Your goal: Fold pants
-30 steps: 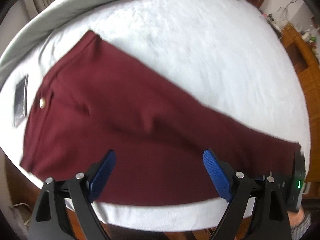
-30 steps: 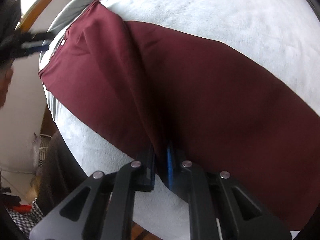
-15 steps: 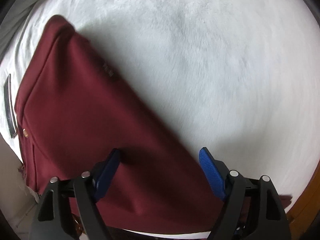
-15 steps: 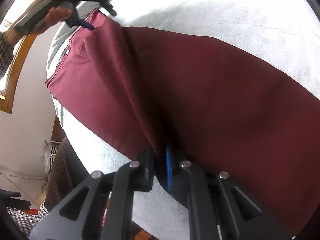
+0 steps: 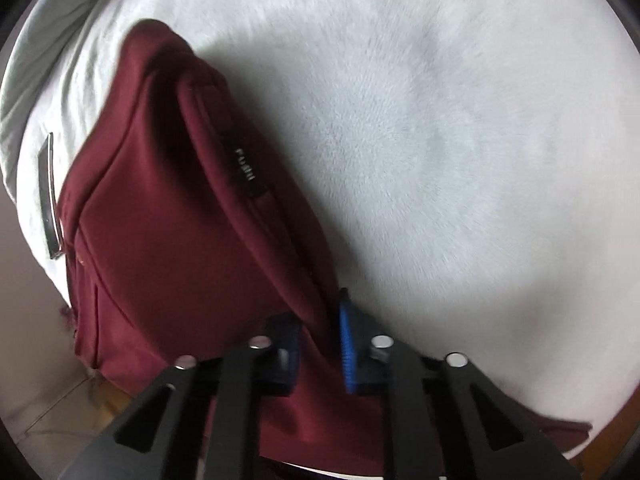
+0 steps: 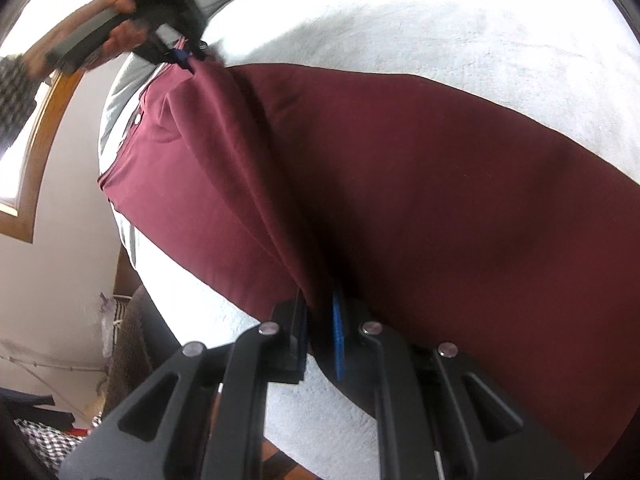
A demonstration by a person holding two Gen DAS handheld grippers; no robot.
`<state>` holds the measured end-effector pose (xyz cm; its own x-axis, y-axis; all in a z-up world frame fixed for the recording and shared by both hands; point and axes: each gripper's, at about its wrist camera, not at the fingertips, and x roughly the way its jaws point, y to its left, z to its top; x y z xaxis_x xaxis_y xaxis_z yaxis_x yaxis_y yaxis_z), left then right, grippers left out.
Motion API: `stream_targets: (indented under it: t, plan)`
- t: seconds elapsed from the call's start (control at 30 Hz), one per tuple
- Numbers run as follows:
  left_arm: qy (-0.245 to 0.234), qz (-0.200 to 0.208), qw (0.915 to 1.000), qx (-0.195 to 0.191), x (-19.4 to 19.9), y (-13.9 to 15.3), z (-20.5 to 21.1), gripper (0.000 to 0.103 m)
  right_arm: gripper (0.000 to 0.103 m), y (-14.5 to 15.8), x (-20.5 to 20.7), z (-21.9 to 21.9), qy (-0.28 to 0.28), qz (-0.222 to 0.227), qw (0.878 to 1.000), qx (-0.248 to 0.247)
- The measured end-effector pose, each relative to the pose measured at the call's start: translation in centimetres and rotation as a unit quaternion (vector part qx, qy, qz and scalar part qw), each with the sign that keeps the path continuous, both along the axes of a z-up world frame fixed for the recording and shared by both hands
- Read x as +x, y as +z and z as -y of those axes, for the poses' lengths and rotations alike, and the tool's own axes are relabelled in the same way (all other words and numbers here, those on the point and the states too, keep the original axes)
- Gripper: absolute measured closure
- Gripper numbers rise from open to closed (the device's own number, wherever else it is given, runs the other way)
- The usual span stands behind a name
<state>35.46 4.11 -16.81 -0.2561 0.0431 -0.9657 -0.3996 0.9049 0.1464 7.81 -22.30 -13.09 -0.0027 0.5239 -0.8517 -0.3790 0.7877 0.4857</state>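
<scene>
Dark red pants (image 5: 168,220) lie on a white fluffy blanket (image 5: 460,128). My left gripper (image 5: 320,344) is shut on the waistband edge, which is pinched up into a ridge with a small black label (image 5: 244,168). In the right wrist view the pants (image 6: 420,184) stretch across the blanket. My right gripper (image 6: 318,328) is shut on a raised fold of a pant leg near the bed's edge. The left gripper (image 6: 182,54) shows at the top left of that view, gripping the waistband corner.
A flat dark phone-like object (image 5: 50,196) lies on the blanket left of the waistband. A grey duvet (image 5: 60,40) bunches at the far left. A wooden window frame (image 6: 36,132) and the floor with clutter (image 6: 60,420) lie beyond the bed's edge.
My left gripper has moved in over the waistband edge and closed on it, lifting a ridge of cloth. My right gripper stays shut on the leg fold.
</scene>
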Motion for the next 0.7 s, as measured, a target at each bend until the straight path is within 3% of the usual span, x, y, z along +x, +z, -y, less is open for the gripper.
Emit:
stream_targets:
  t: [0.13, 0.2, 0.37, 0.47, 0.53, 0.7]
  plan:
    - [0.0, 0.104, 0.9946, -0.008, -4.1, 5.4, -0.1, 0.093, 0.094, 0.9, 0.0, 0.1, 0.003, 0.009, 1.0, -0.01]
    - [-0.008, 0.163, 0.9867, 0.004, -8.4, 8.6, -0.4, 0.093, 0.093, 1.7, -0.2, 0.2, 0.004, 0.019, 1.0, -0.017]
    - [0.009, 0.246, 0.9688, 0.023, -18.8, 11.5, -1.5, 0.093, 0.093, 3.3, -0.6, 0.2, 0.016, 0.044, 0.998, -0.033]
    - [0.048, 0.265, 0.963, 0.015, -25.3, 9.9, -1.8, 0.093, 0.093, 3.7, -0.8, -0.1, 0.025, 0.05, 0.997, -0.05]
    - [0.072, 0.275, 0.9586, 0.005, -26.8, 7.2, -5.5, 0.093, 0.093, 3.6, -1.1, -0.2, 0.028, 0.049, 0.997, -0.059]
    - [0.106, 0.306, 0.9459, -0.017, -30.8, 3.7, -6.1, 0.089, 0.087, 3.6, -1.4, -0.8, 0.035, 0.051, 0.995, -0.08]
